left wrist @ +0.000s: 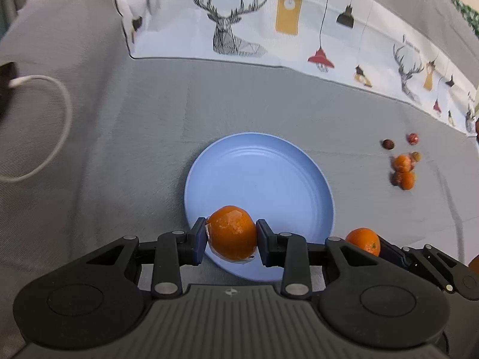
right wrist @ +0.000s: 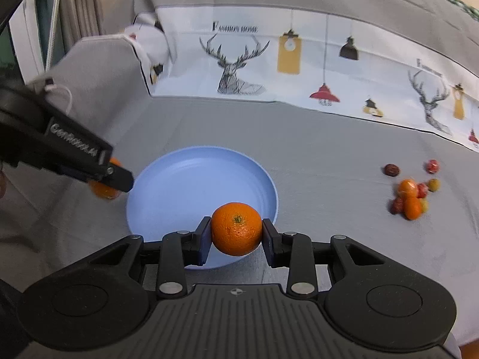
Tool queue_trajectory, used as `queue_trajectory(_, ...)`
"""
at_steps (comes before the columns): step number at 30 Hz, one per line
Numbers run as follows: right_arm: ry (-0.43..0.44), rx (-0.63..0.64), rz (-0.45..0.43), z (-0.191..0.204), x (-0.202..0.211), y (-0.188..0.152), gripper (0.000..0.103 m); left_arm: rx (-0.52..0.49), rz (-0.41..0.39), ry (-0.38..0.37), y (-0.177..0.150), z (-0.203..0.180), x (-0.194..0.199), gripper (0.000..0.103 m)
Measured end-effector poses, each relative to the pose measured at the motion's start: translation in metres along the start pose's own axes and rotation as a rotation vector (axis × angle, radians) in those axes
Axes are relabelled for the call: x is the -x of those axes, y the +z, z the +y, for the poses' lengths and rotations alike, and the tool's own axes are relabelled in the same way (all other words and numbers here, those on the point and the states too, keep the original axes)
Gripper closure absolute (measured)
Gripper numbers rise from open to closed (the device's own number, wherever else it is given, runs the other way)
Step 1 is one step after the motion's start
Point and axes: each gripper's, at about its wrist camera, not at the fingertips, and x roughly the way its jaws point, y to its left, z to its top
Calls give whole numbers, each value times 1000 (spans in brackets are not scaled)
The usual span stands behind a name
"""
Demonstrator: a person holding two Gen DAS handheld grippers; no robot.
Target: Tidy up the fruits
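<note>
The left gripper (left wrist: 231, 240) is clamped on a wrapped orange (left wrist: 232, 232), held between both pads over the near rim of the blue plate (left wrist: 260, 173). The right gripper (right wrist: 236, 234) grips a second orange (right wrist: 236, 228), stem end up, above the plate's near-right rim. Loose fruit (right wrist: 411, 196) lies well right of the plate. The cloth (right wrist: 299, 59) behind the plate reads "FASHION HOME".

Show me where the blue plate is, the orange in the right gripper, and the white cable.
blue plate (right wrist: 185, 179), right wrist view, bare middle.
orange (right wrist: 236, 229), right wrist view, front face below its stem.
white cable (left wrist: 61, 137), left wrist view, right side of its loop.
</note>
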Motion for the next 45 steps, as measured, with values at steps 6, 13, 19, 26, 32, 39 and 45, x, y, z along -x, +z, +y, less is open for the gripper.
queue_trajectory(6, 13, 34, 66, 1, -43, 0, 67, -50, 54, 61, 13, -4, -50, 65)
queue_trajectory(13, 38, 75, 102, 11, -77, 5, 66, -94, 55, 62, 27, 0, -74, 29)
queue_trajectory(19, 31, 61, 88, 6, -62, 18, 21, -122, -82, 107, 20, 3, -24, 0)
queue_trajectory(26, 111, -64, 175, -9, 11, -11, 10, -55, -16, 162, -45, 21, 39, 0)
queue_trajectory(32, 79, -66, 83, -2, 71, -29, 5, -40, -6, 200, -88, 23, 78, 0)
queue_trajectory(39, 22, -41, -37, 1, 120, -33, 4, -61, -128, 172, -94, 5, 126, 0)
queue_trajectory(45, -14, -33, -130, 5, 154, -41, 3, -89, -157, 179, -113, -16, 141, 0)
